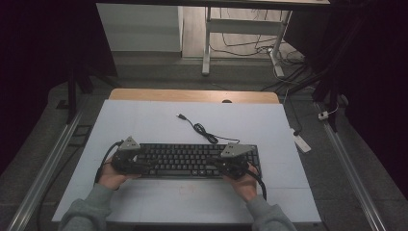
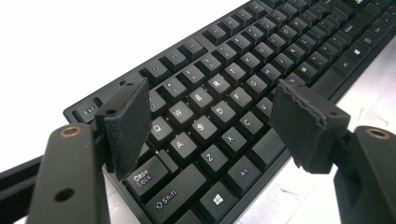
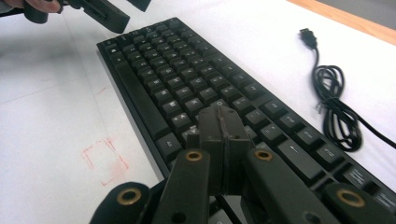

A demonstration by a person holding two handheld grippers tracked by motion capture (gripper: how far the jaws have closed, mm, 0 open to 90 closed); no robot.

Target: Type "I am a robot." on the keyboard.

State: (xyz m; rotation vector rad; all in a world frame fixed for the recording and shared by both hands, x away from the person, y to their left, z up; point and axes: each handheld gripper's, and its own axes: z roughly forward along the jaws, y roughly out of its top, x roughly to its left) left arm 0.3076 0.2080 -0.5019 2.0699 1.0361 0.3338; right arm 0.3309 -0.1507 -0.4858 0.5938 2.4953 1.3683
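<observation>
A black keyboard (image 1: pixel 192 159) lies across the near half of a white table top (image 1: pixel 144 120). Its cable (image 1: pixel 204 131) is coiled behind it and ends in a loose USB plug (image 1: pixel 180 116). My left gripper (image 1: pixel 144 167) hangs over the keyboard's left end, jaws wide open, with the letter keys (image 2: pixel 205 126) showing between its pads (image 2: pixel 126 123). My right gripper (image 1: pixel 215 166) is over the right part of the keyboard (image 3: pixel 177 79). Its pads (image 3: pixel 210 133) are pressed together with nothing between them, just above the keys. The left gripper (image 3: pixel 112 16) also shows far off beyond the keyboard's other end.
The coiled cable (image 3: pixel 334 102) lies on the table to the right of the keys. A faint red square outline (image 3: pixel 105 161) is marked on the white surface in front of the keyboard. A wooden strip (image 1: pixel 192 95) runs along the table's far edge.
</observation>
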